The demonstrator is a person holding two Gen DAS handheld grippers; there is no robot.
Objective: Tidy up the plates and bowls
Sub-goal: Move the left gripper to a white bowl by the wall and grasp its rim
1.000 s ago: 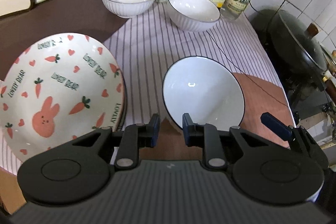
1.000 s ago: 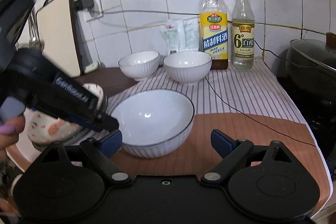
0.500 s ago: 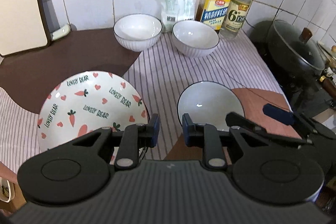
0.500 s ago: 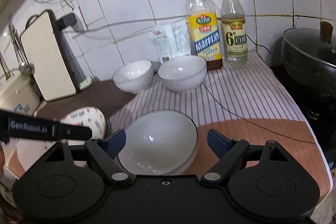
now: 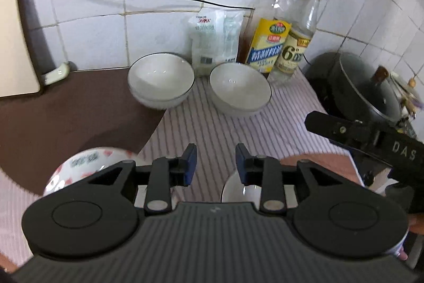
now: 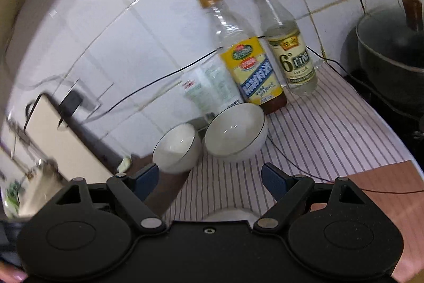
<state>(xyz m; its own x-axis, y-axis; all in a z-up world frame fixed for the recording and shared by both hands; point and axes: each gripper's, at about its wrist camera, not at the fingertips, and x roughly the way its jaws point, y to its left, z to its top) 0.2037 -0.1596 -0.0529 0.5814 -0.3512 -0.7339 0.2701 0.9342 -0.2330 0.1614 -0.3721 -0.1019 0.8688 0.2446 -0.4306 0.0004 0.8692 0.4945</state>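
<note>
White bowls: two ribbed bowls, the left bowl and the right bowl, stand side by side near the tiled wall, on the striped cloth over the surface.
Near bowl: a third white bowl shows just below the left claw, mostly hidden by it.
Patterned plate: the carrot-print plate lies at lower left, partly hidden.
Risks: judged likely, a reach toward the far bowls could tip the bottles or snag the black cable; the claws, close together, could collide.
Left claw: the left claw has its jaws opening across a narrow gap, holding nothing and touching nothing.
Right claw: the right claw has its jaws spread wide and empty, aimed at the far bowls.
</note>
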